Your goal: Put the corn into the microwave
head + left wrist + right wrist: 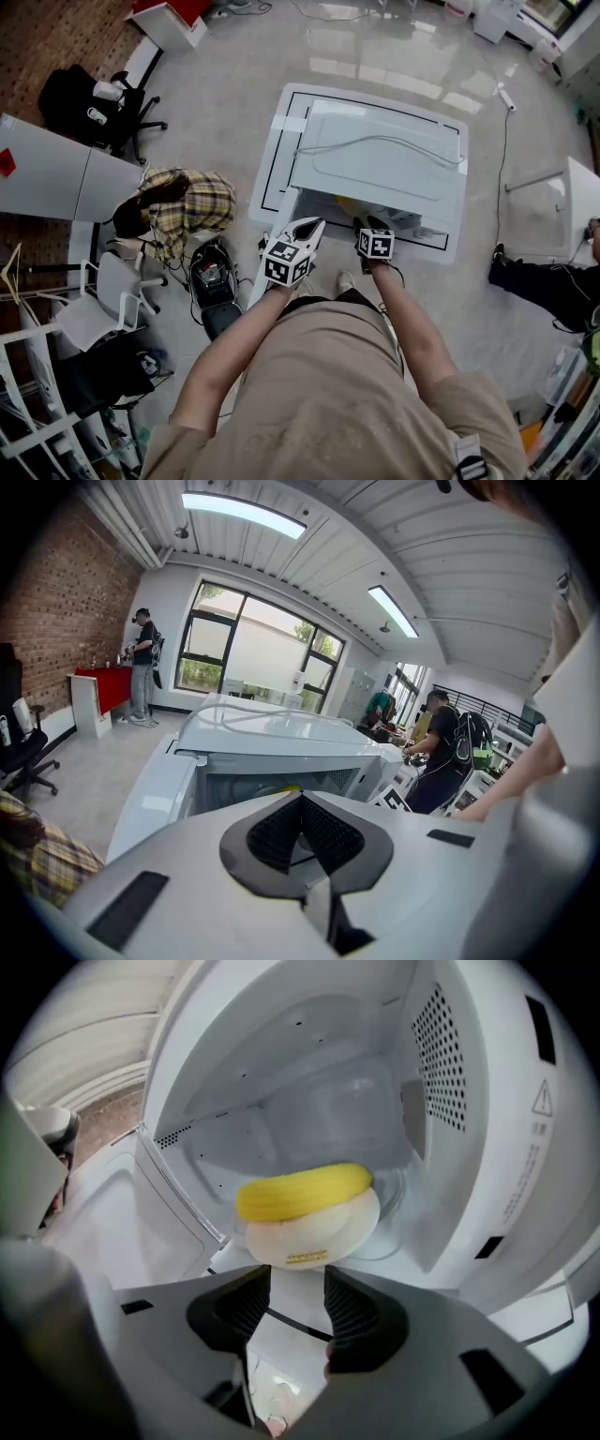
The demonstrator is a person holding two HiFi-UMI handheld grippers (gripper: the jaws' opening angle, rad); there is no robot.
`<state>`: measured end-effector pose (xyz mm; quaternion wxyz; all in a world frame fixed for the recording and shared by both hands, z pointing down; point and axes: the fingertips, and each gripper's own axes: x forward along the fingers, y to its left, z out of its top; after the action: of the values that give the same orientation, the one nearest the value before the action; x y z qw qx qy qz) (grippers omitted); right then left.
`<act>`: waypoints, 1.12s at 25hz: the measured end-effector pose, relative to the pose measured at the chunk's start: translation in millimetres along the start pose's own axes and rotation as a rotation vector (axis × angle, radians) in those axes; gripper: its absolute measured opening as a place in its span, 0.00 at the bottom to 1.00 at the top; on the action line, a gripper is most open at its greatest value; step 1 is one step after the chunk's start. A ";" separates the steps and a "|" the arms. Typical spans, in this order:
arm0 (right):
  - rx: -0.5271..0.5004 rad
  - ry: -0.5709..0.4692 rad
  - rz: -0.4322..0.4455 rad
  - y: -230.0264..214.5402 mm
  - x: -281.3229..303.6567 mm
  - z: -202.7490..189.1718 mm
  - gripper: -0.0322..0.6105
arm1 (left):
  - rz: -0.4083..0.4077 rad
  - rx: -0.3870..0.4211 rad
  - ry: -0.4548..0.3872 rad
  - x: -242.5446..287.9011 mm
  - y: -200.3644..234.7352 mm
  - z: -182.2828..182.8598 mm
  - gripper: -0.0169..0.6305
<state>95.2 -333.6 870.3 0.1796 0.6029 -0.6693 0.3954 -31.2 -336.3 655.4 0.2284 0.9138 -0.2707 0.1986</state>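
Smooth curved yellow corn [305,1192] on a round cream dish [314,1239] inside the glossy white microwave [487,1101]; right gripper [298,1288] spread, left gripper [302,803] pressed together.

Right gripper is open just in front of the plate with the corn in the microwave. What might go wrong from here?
The plate seems near the front of the microwave, its rim just ahead of the open right gripper; a careless pull-back may snag and drag it. The corn lies loose on top, so a knock could roll it off. If the plate overhangs the front, the door may hit it on closing.
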 end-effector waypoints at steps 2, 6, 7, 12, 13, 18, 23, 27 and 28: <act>-0.028 -0.019 -0.046 -3.0 -1.0 -0.6 0.33 | -0.002 0.005 0.006 2.0 -0.7 -2.0 0.03; -0.060 -0.040 -0.113 -3.3 -3.9 2.6 0.33 | -0.010 0.020 0.021 2.1 -3.4 -4.2 0.03; -0.069 -0.039 -0.125 -3.2 -5.0 3.8 0.33 | -0.012 0.022 0.022 1.9 -5.1 -4.7 0.03; -0.106 -0.038 -0.127 0.9 1.0 10.9 0.33 | -0.009 0.027 0.028 0.6 -7.9 -9.2 0.03; -0.117 -0.042 -0.130 0.0 3.6 13.7 0.33 | -0.006 0.026 0.028 0.1 -7.2 -9.7 0.03; -0.153 -0.046 -0.125 3.1 11.6 30.7 0.33 | 0.009 0.026 0.030 -4.3 -4.6 -12.1 0.03; -0.217 -0.039 -0.129 5.4 14.9 37.5 0.33 | 0.018 0.024 0.029 -10.1 -5.3 -13.6 0.03; -0.244 -0.036 -0.121 6.4 19.0 40.2 0.33 | 0.026 0.019 0.031 -12.5 -2.8 -16.7 0.03; -0.249 -0.033 -0.122 5.8 19.9 41.6 0.33 | 0.027 0.018 0.032 -12.9 -3.0 -17.2 0.03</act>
<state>95.4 -378.0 856.9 0.2656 0.6220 -0.6781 0.2876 -43.5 -319.8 662.2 0.2217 0.9089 -0.2775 0.2187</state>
